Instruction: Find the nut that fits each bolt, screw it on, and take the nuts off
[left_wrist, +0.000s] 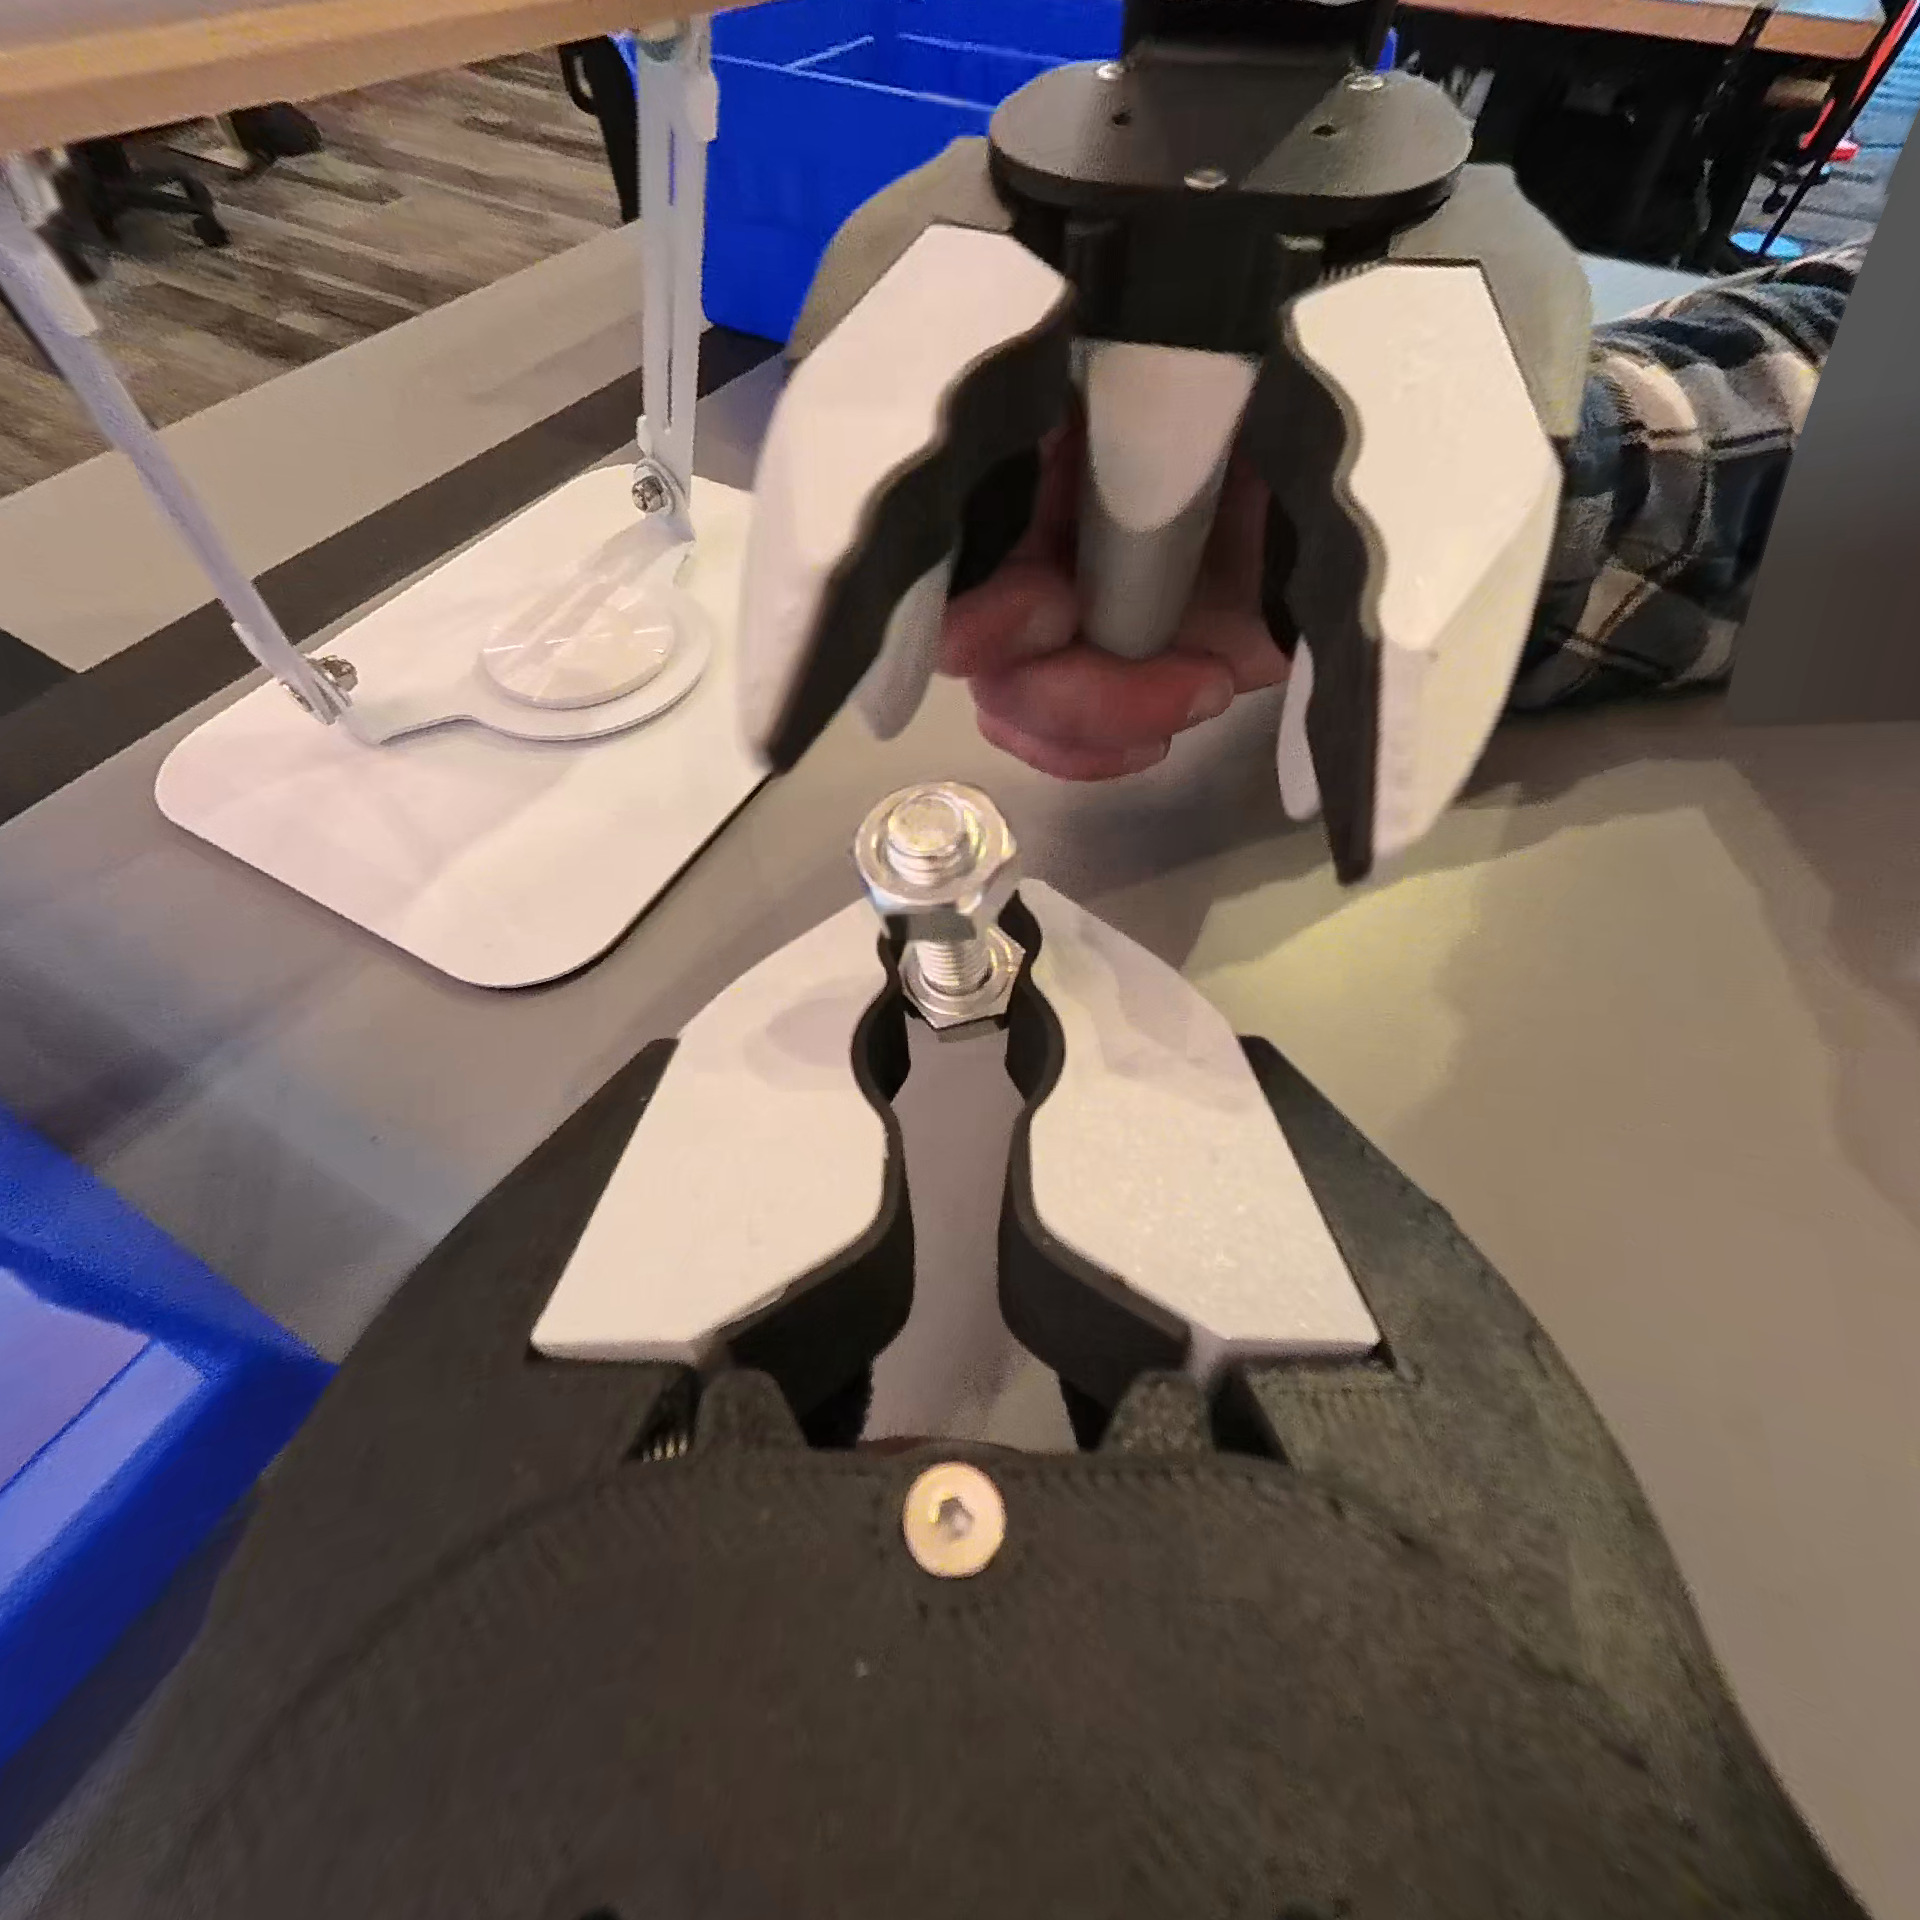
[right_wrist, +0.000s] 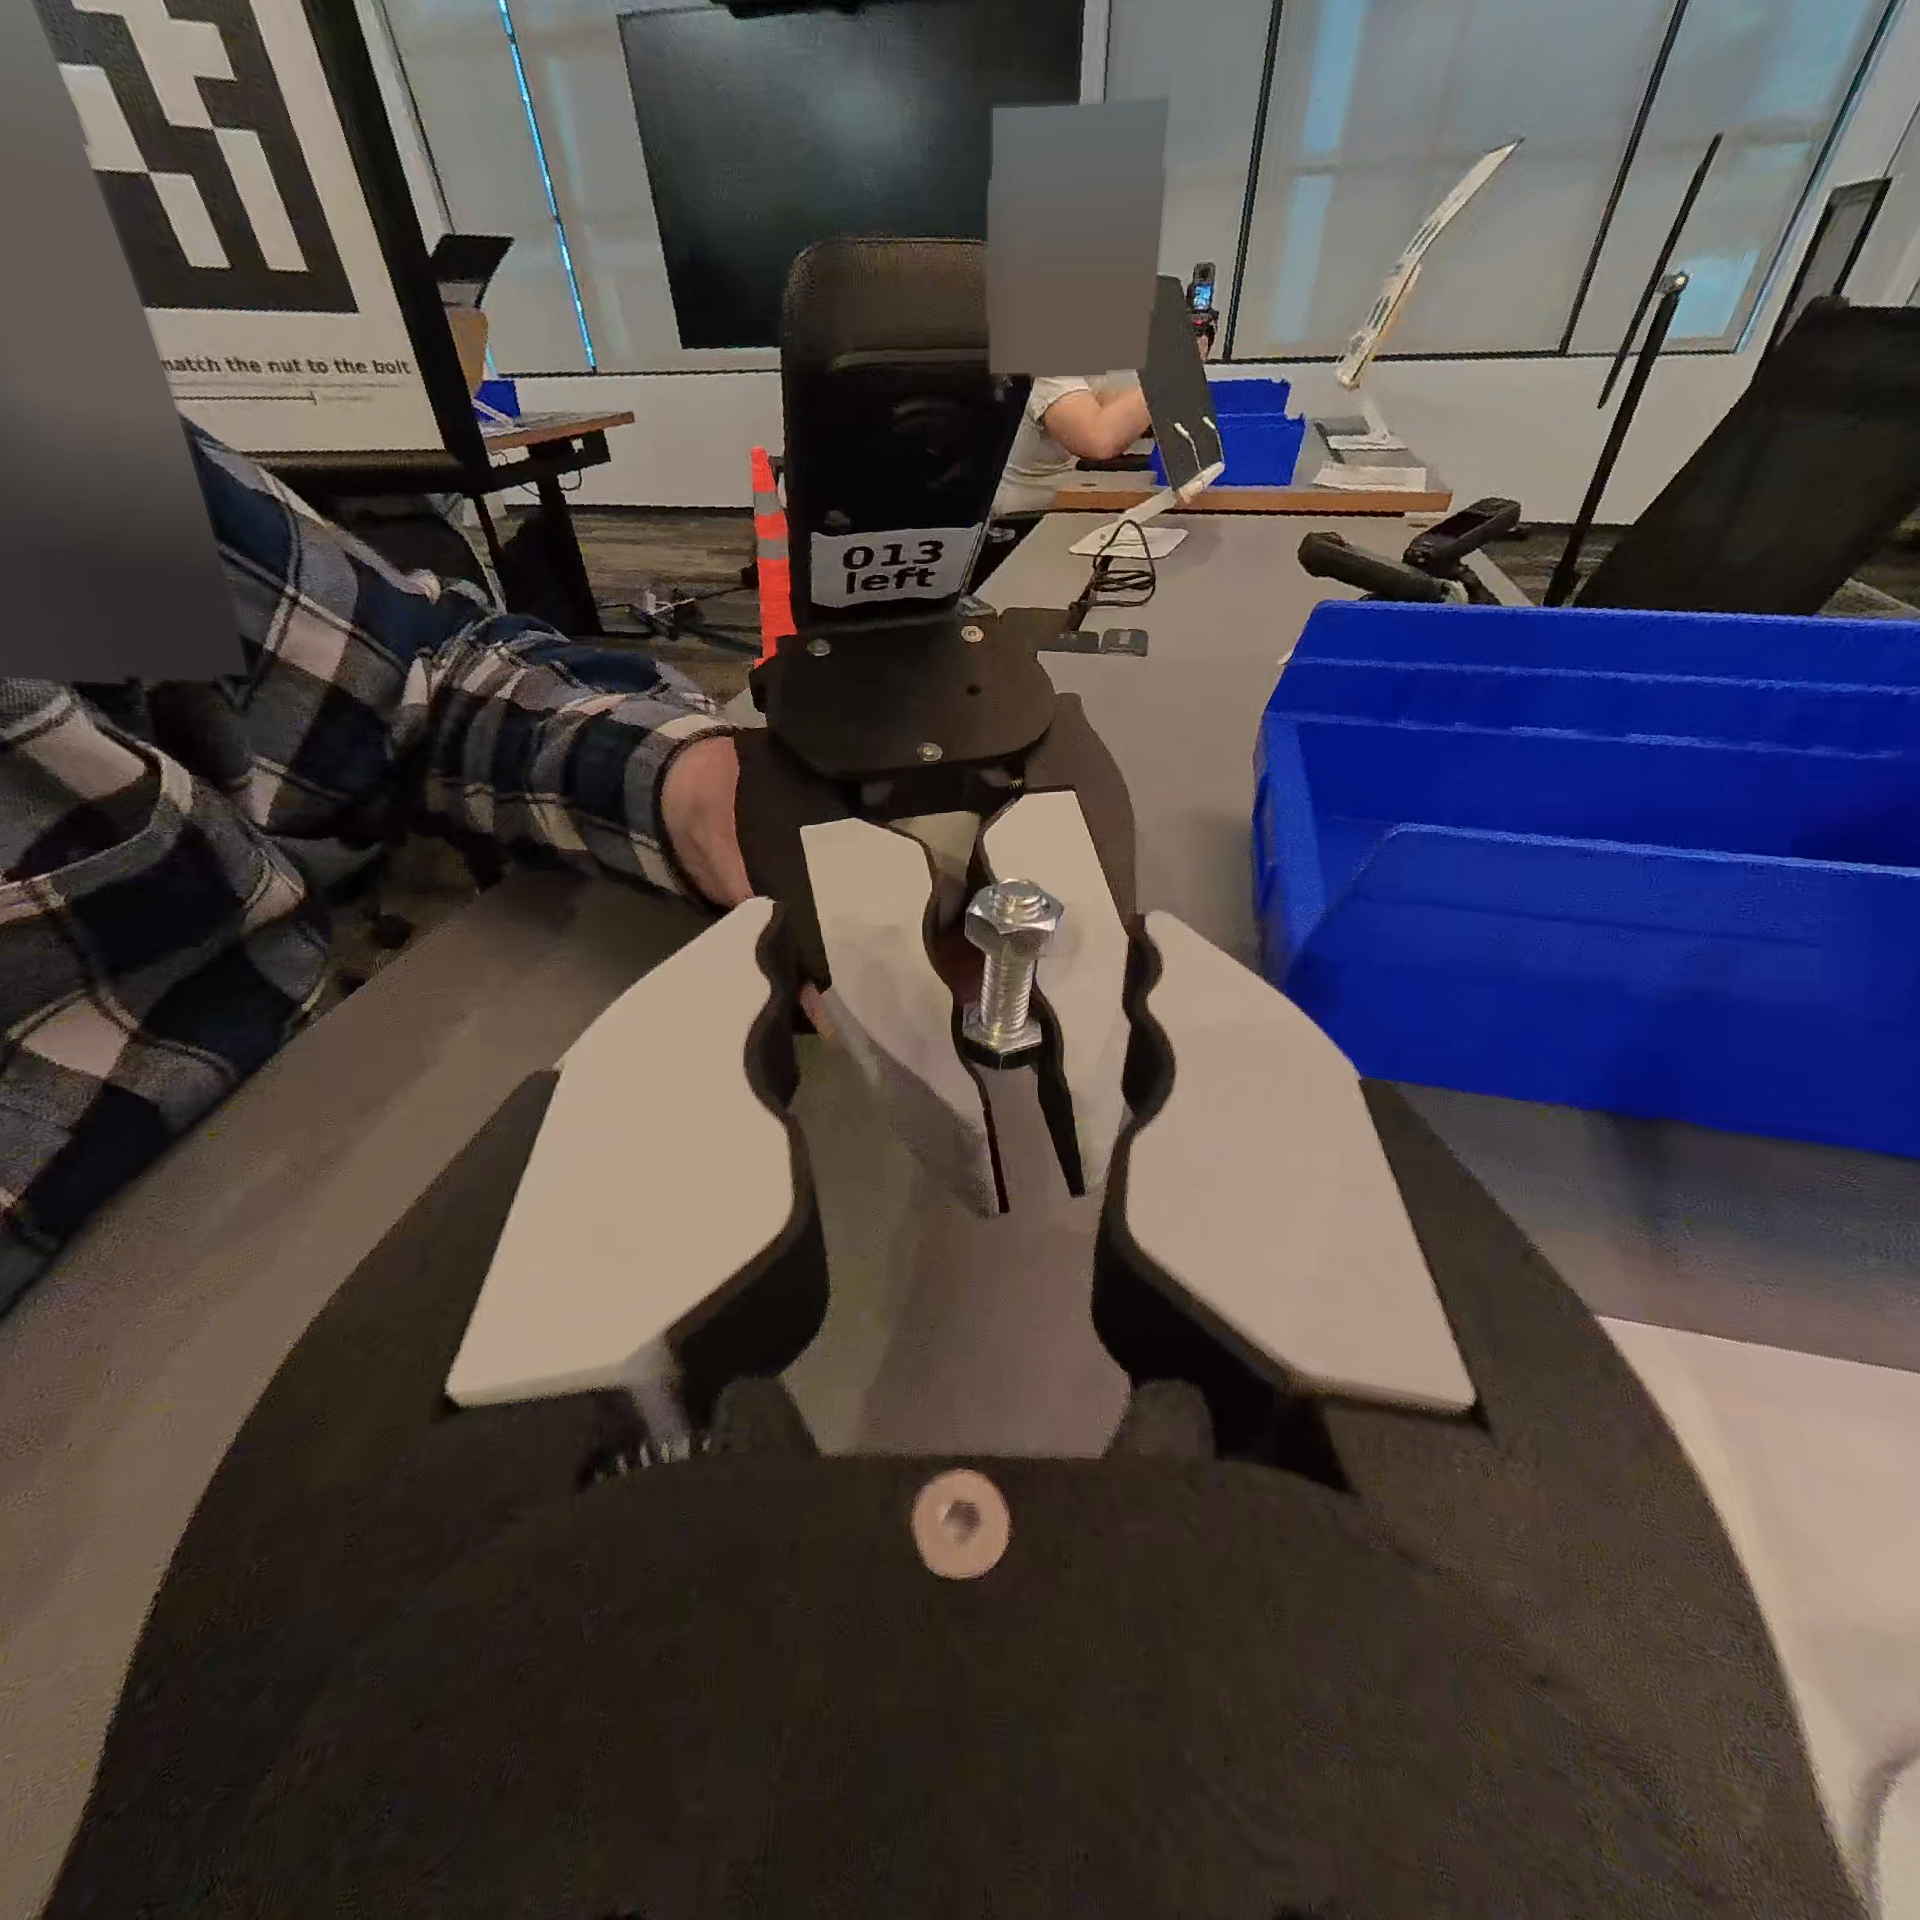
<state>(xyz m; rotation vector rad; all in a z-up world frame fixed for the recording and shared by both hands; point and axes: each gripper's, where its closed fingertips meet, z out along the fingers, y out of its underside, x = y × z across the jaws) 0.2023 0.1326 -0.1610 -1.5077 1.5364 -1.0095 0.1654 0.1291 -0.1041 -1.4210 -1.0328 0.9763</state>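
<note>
My left gripper (left_wrist: 954, 971) is shut on the hex head of a silver bolt (left_wrist: 948, 961) and holds it upright above the grey table (left_wrist: 1558, 1039). A silver nut (left_wrist: 935, 862) sits on the thread near the bolt's top end. My right gripper (left_wrist: 1060, 800) faces it from the far side, open wide, its fingertips (left_wrist: 1345, 831) apart from the nut. In the right wrist view the right gripper (right_wrist: 951, 925) is open, with the nut (right_wrist: 1013, 914) and bolt (right_wrist: 1006, 987) standing between its spread tips, untouched. The left gripper (right_wrist: 1029, 1132) clamps the bolt head there.
A blue bin (right_wrist: 1558, 883) stands right of the grippers and shows at lower left in the left wrist view (left_wrist: 104, 1403). A white stand with a flat base (left_wrist: 416, 831) sits on the table. A person's plaid sleeve (right_wrist: 416, 727) reaches in. Another blue bin (left_wrist: 831, 156) is behind. My right fingertips sit around 6 cm from my left ones.
</note>
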